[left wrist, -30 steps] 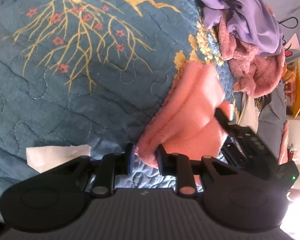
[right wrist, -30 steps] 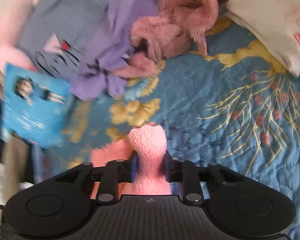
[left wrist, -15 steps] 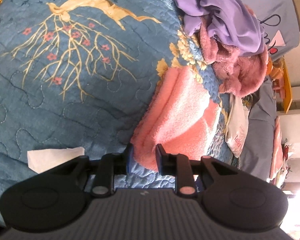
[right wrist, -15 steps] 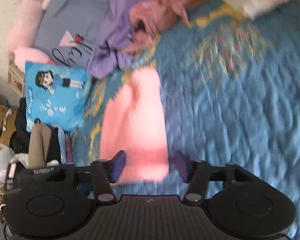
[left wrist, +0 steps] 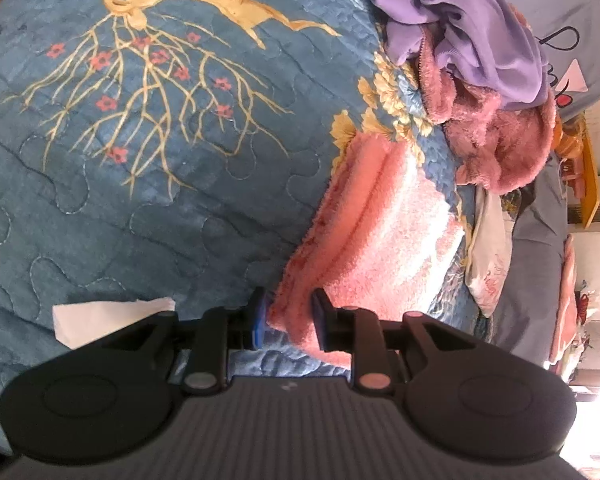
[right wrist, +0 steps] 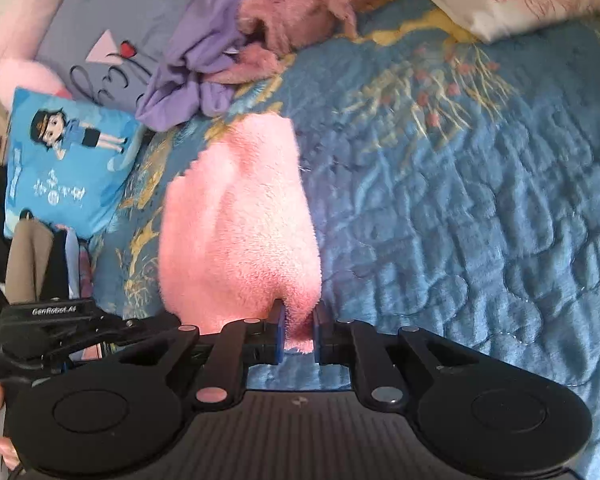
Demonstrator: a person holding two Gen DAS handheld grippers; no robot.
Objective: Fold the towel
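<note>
Left wrist view: left tool (left wrist: 287,316) clamps the near corner of the pink towel (left wrist: 384,232) lying on the blue quilted bedspread (left wrist: 140,200). Right wrist view: right tool (right wrist: 298,330), jaws closing, pinches the towel's (right wrist: 240,232) near corner on the bedspread (right wrist: 460,220).

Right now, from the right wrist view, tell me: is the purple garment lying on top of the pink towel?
No: the purple garment lies beyond the pink towel, with blue quilt showing between them.
</note>
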